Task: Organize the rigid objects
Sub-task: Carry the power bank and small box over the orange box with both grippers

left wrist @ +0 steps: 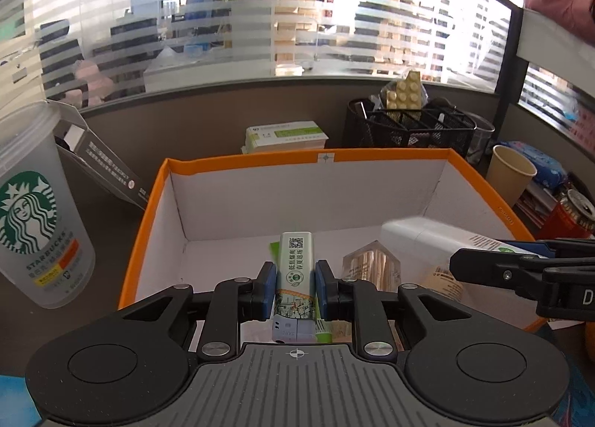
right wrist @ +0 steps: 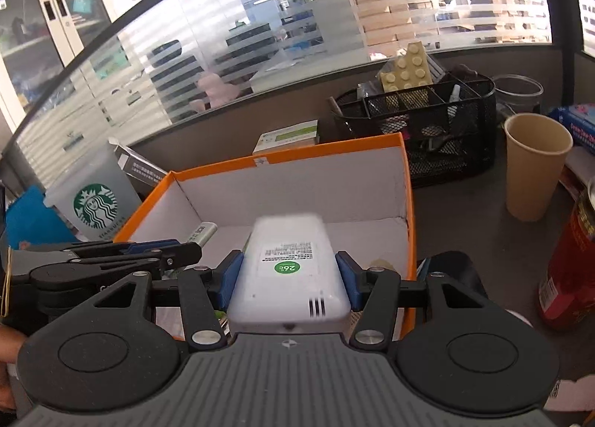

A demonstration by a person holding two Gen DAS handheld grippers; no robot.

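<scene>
Left gripper (left wrist: 296,283) was clamped on a slim green-labelled box (left wrist: 295,278), held over the orange-rimmed box (left wrist: 238,161). Right gripper (right wrist: 289,276) was clamped on a white remote (right wrist: 288,263), held above that same box, beside a Starbucks cup (left wrist: 35,211).

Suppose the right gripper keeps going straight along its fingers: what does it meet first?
Probably the far white inner wall of the orange box, or its floor first; depth is unclear. The right gripper carries the white remote ahead.
</scene>
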